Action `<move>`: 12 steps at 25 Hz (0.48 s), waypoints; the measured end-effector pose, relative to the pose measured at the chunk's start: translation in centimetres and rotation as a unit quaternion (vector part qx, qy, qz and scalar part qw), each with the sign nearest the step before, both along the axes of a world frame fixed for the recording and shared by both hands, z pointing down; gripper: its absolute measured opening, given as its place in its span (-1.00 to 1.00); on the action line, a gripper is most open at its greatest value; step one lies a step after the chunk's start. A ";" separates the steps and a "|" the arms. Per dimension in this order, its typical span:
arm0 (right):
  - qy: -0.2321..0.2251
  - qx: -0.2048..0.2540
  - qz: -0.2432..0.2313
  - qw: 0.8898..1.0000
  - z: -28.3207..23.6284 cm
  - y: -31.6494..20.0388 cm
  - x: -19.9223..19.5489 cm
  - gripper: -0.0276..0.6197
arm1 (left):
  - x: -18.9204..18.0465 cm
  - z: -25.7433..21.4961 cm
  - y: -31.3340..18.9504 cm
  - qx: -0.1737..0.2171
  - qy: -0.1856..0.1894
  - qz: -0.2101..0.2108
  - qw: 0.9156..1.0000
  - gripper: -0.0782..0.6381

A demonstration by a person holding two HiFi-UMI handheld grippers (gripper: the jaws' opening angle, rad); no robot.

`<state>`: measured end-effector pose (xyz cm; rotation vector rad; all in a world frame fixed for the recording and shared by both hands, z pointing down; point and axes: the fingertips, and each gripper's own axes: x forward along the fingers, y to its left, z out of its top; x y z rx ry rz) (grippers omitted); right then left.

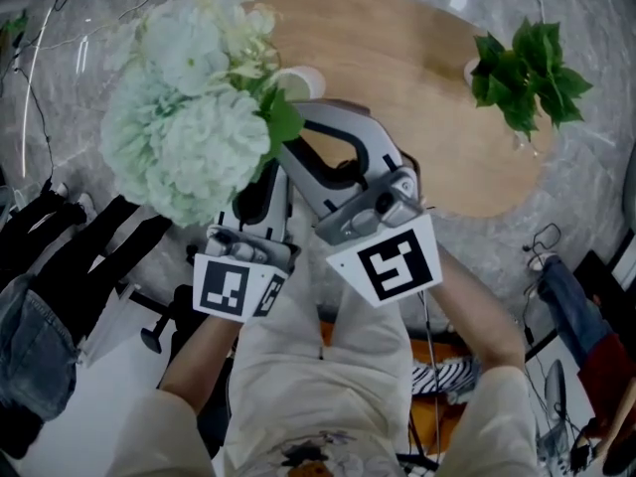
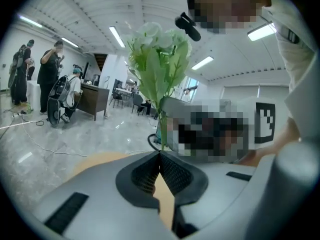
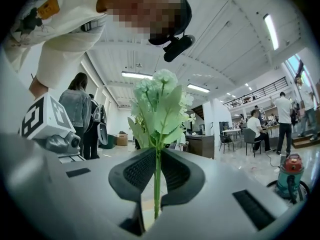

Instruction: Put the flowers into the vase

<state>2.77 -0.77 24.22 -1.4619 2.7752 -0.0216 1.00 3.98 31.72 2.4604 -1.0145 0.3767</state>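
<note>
In the left gripper view, the left tongs have their jaws drawn together at the tips. The thin green stem of the flowers rises straight up from that meeting point and looks nipped there. Behind the tips the pads spread apart, and a strip of the wooden table shows through the gap.

In the right gripper view, the right tongs are clamped on the same stem. It runs upright between the two ribbed pads, pressed from both sides. Its lower end hangs below the jaws, and the leaves and pale blooms fan out above the tips. The left tongs' marker cube sits off to the left.

In the head view, both tongs point away from the person and converge under the big white-green bunch, which is held clear of the table. Just beyond their tips a white vase stands on the oval table, its rim partly behind a leaf. Well off to the right of the right tongs, a leafy green plant stands near the table's edge.
</note>
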 end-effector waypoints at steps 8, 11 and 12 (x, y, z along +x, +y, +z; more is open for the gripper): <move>-0.010 0.003 0.002 1.000 0.1 -0.8 -1.3 -0.82 | -0.9 -0.8 -0.6 0.014 0.041 -0.019 0.999 -0.76; -0.010 0.008 -0.001 1.000 0.0 -0.8 -1.8 -0.82 | -1.5 -1.2 -0.8 0.025 0.047 -0.028 0.998 -0.76; -0.010 0.009 -0.003 1.000 0.0 -0.8 -1.9 -0.82 | -1.7 -1.3 -0.8 0.028 0.047 -0.032 0.998 -0.76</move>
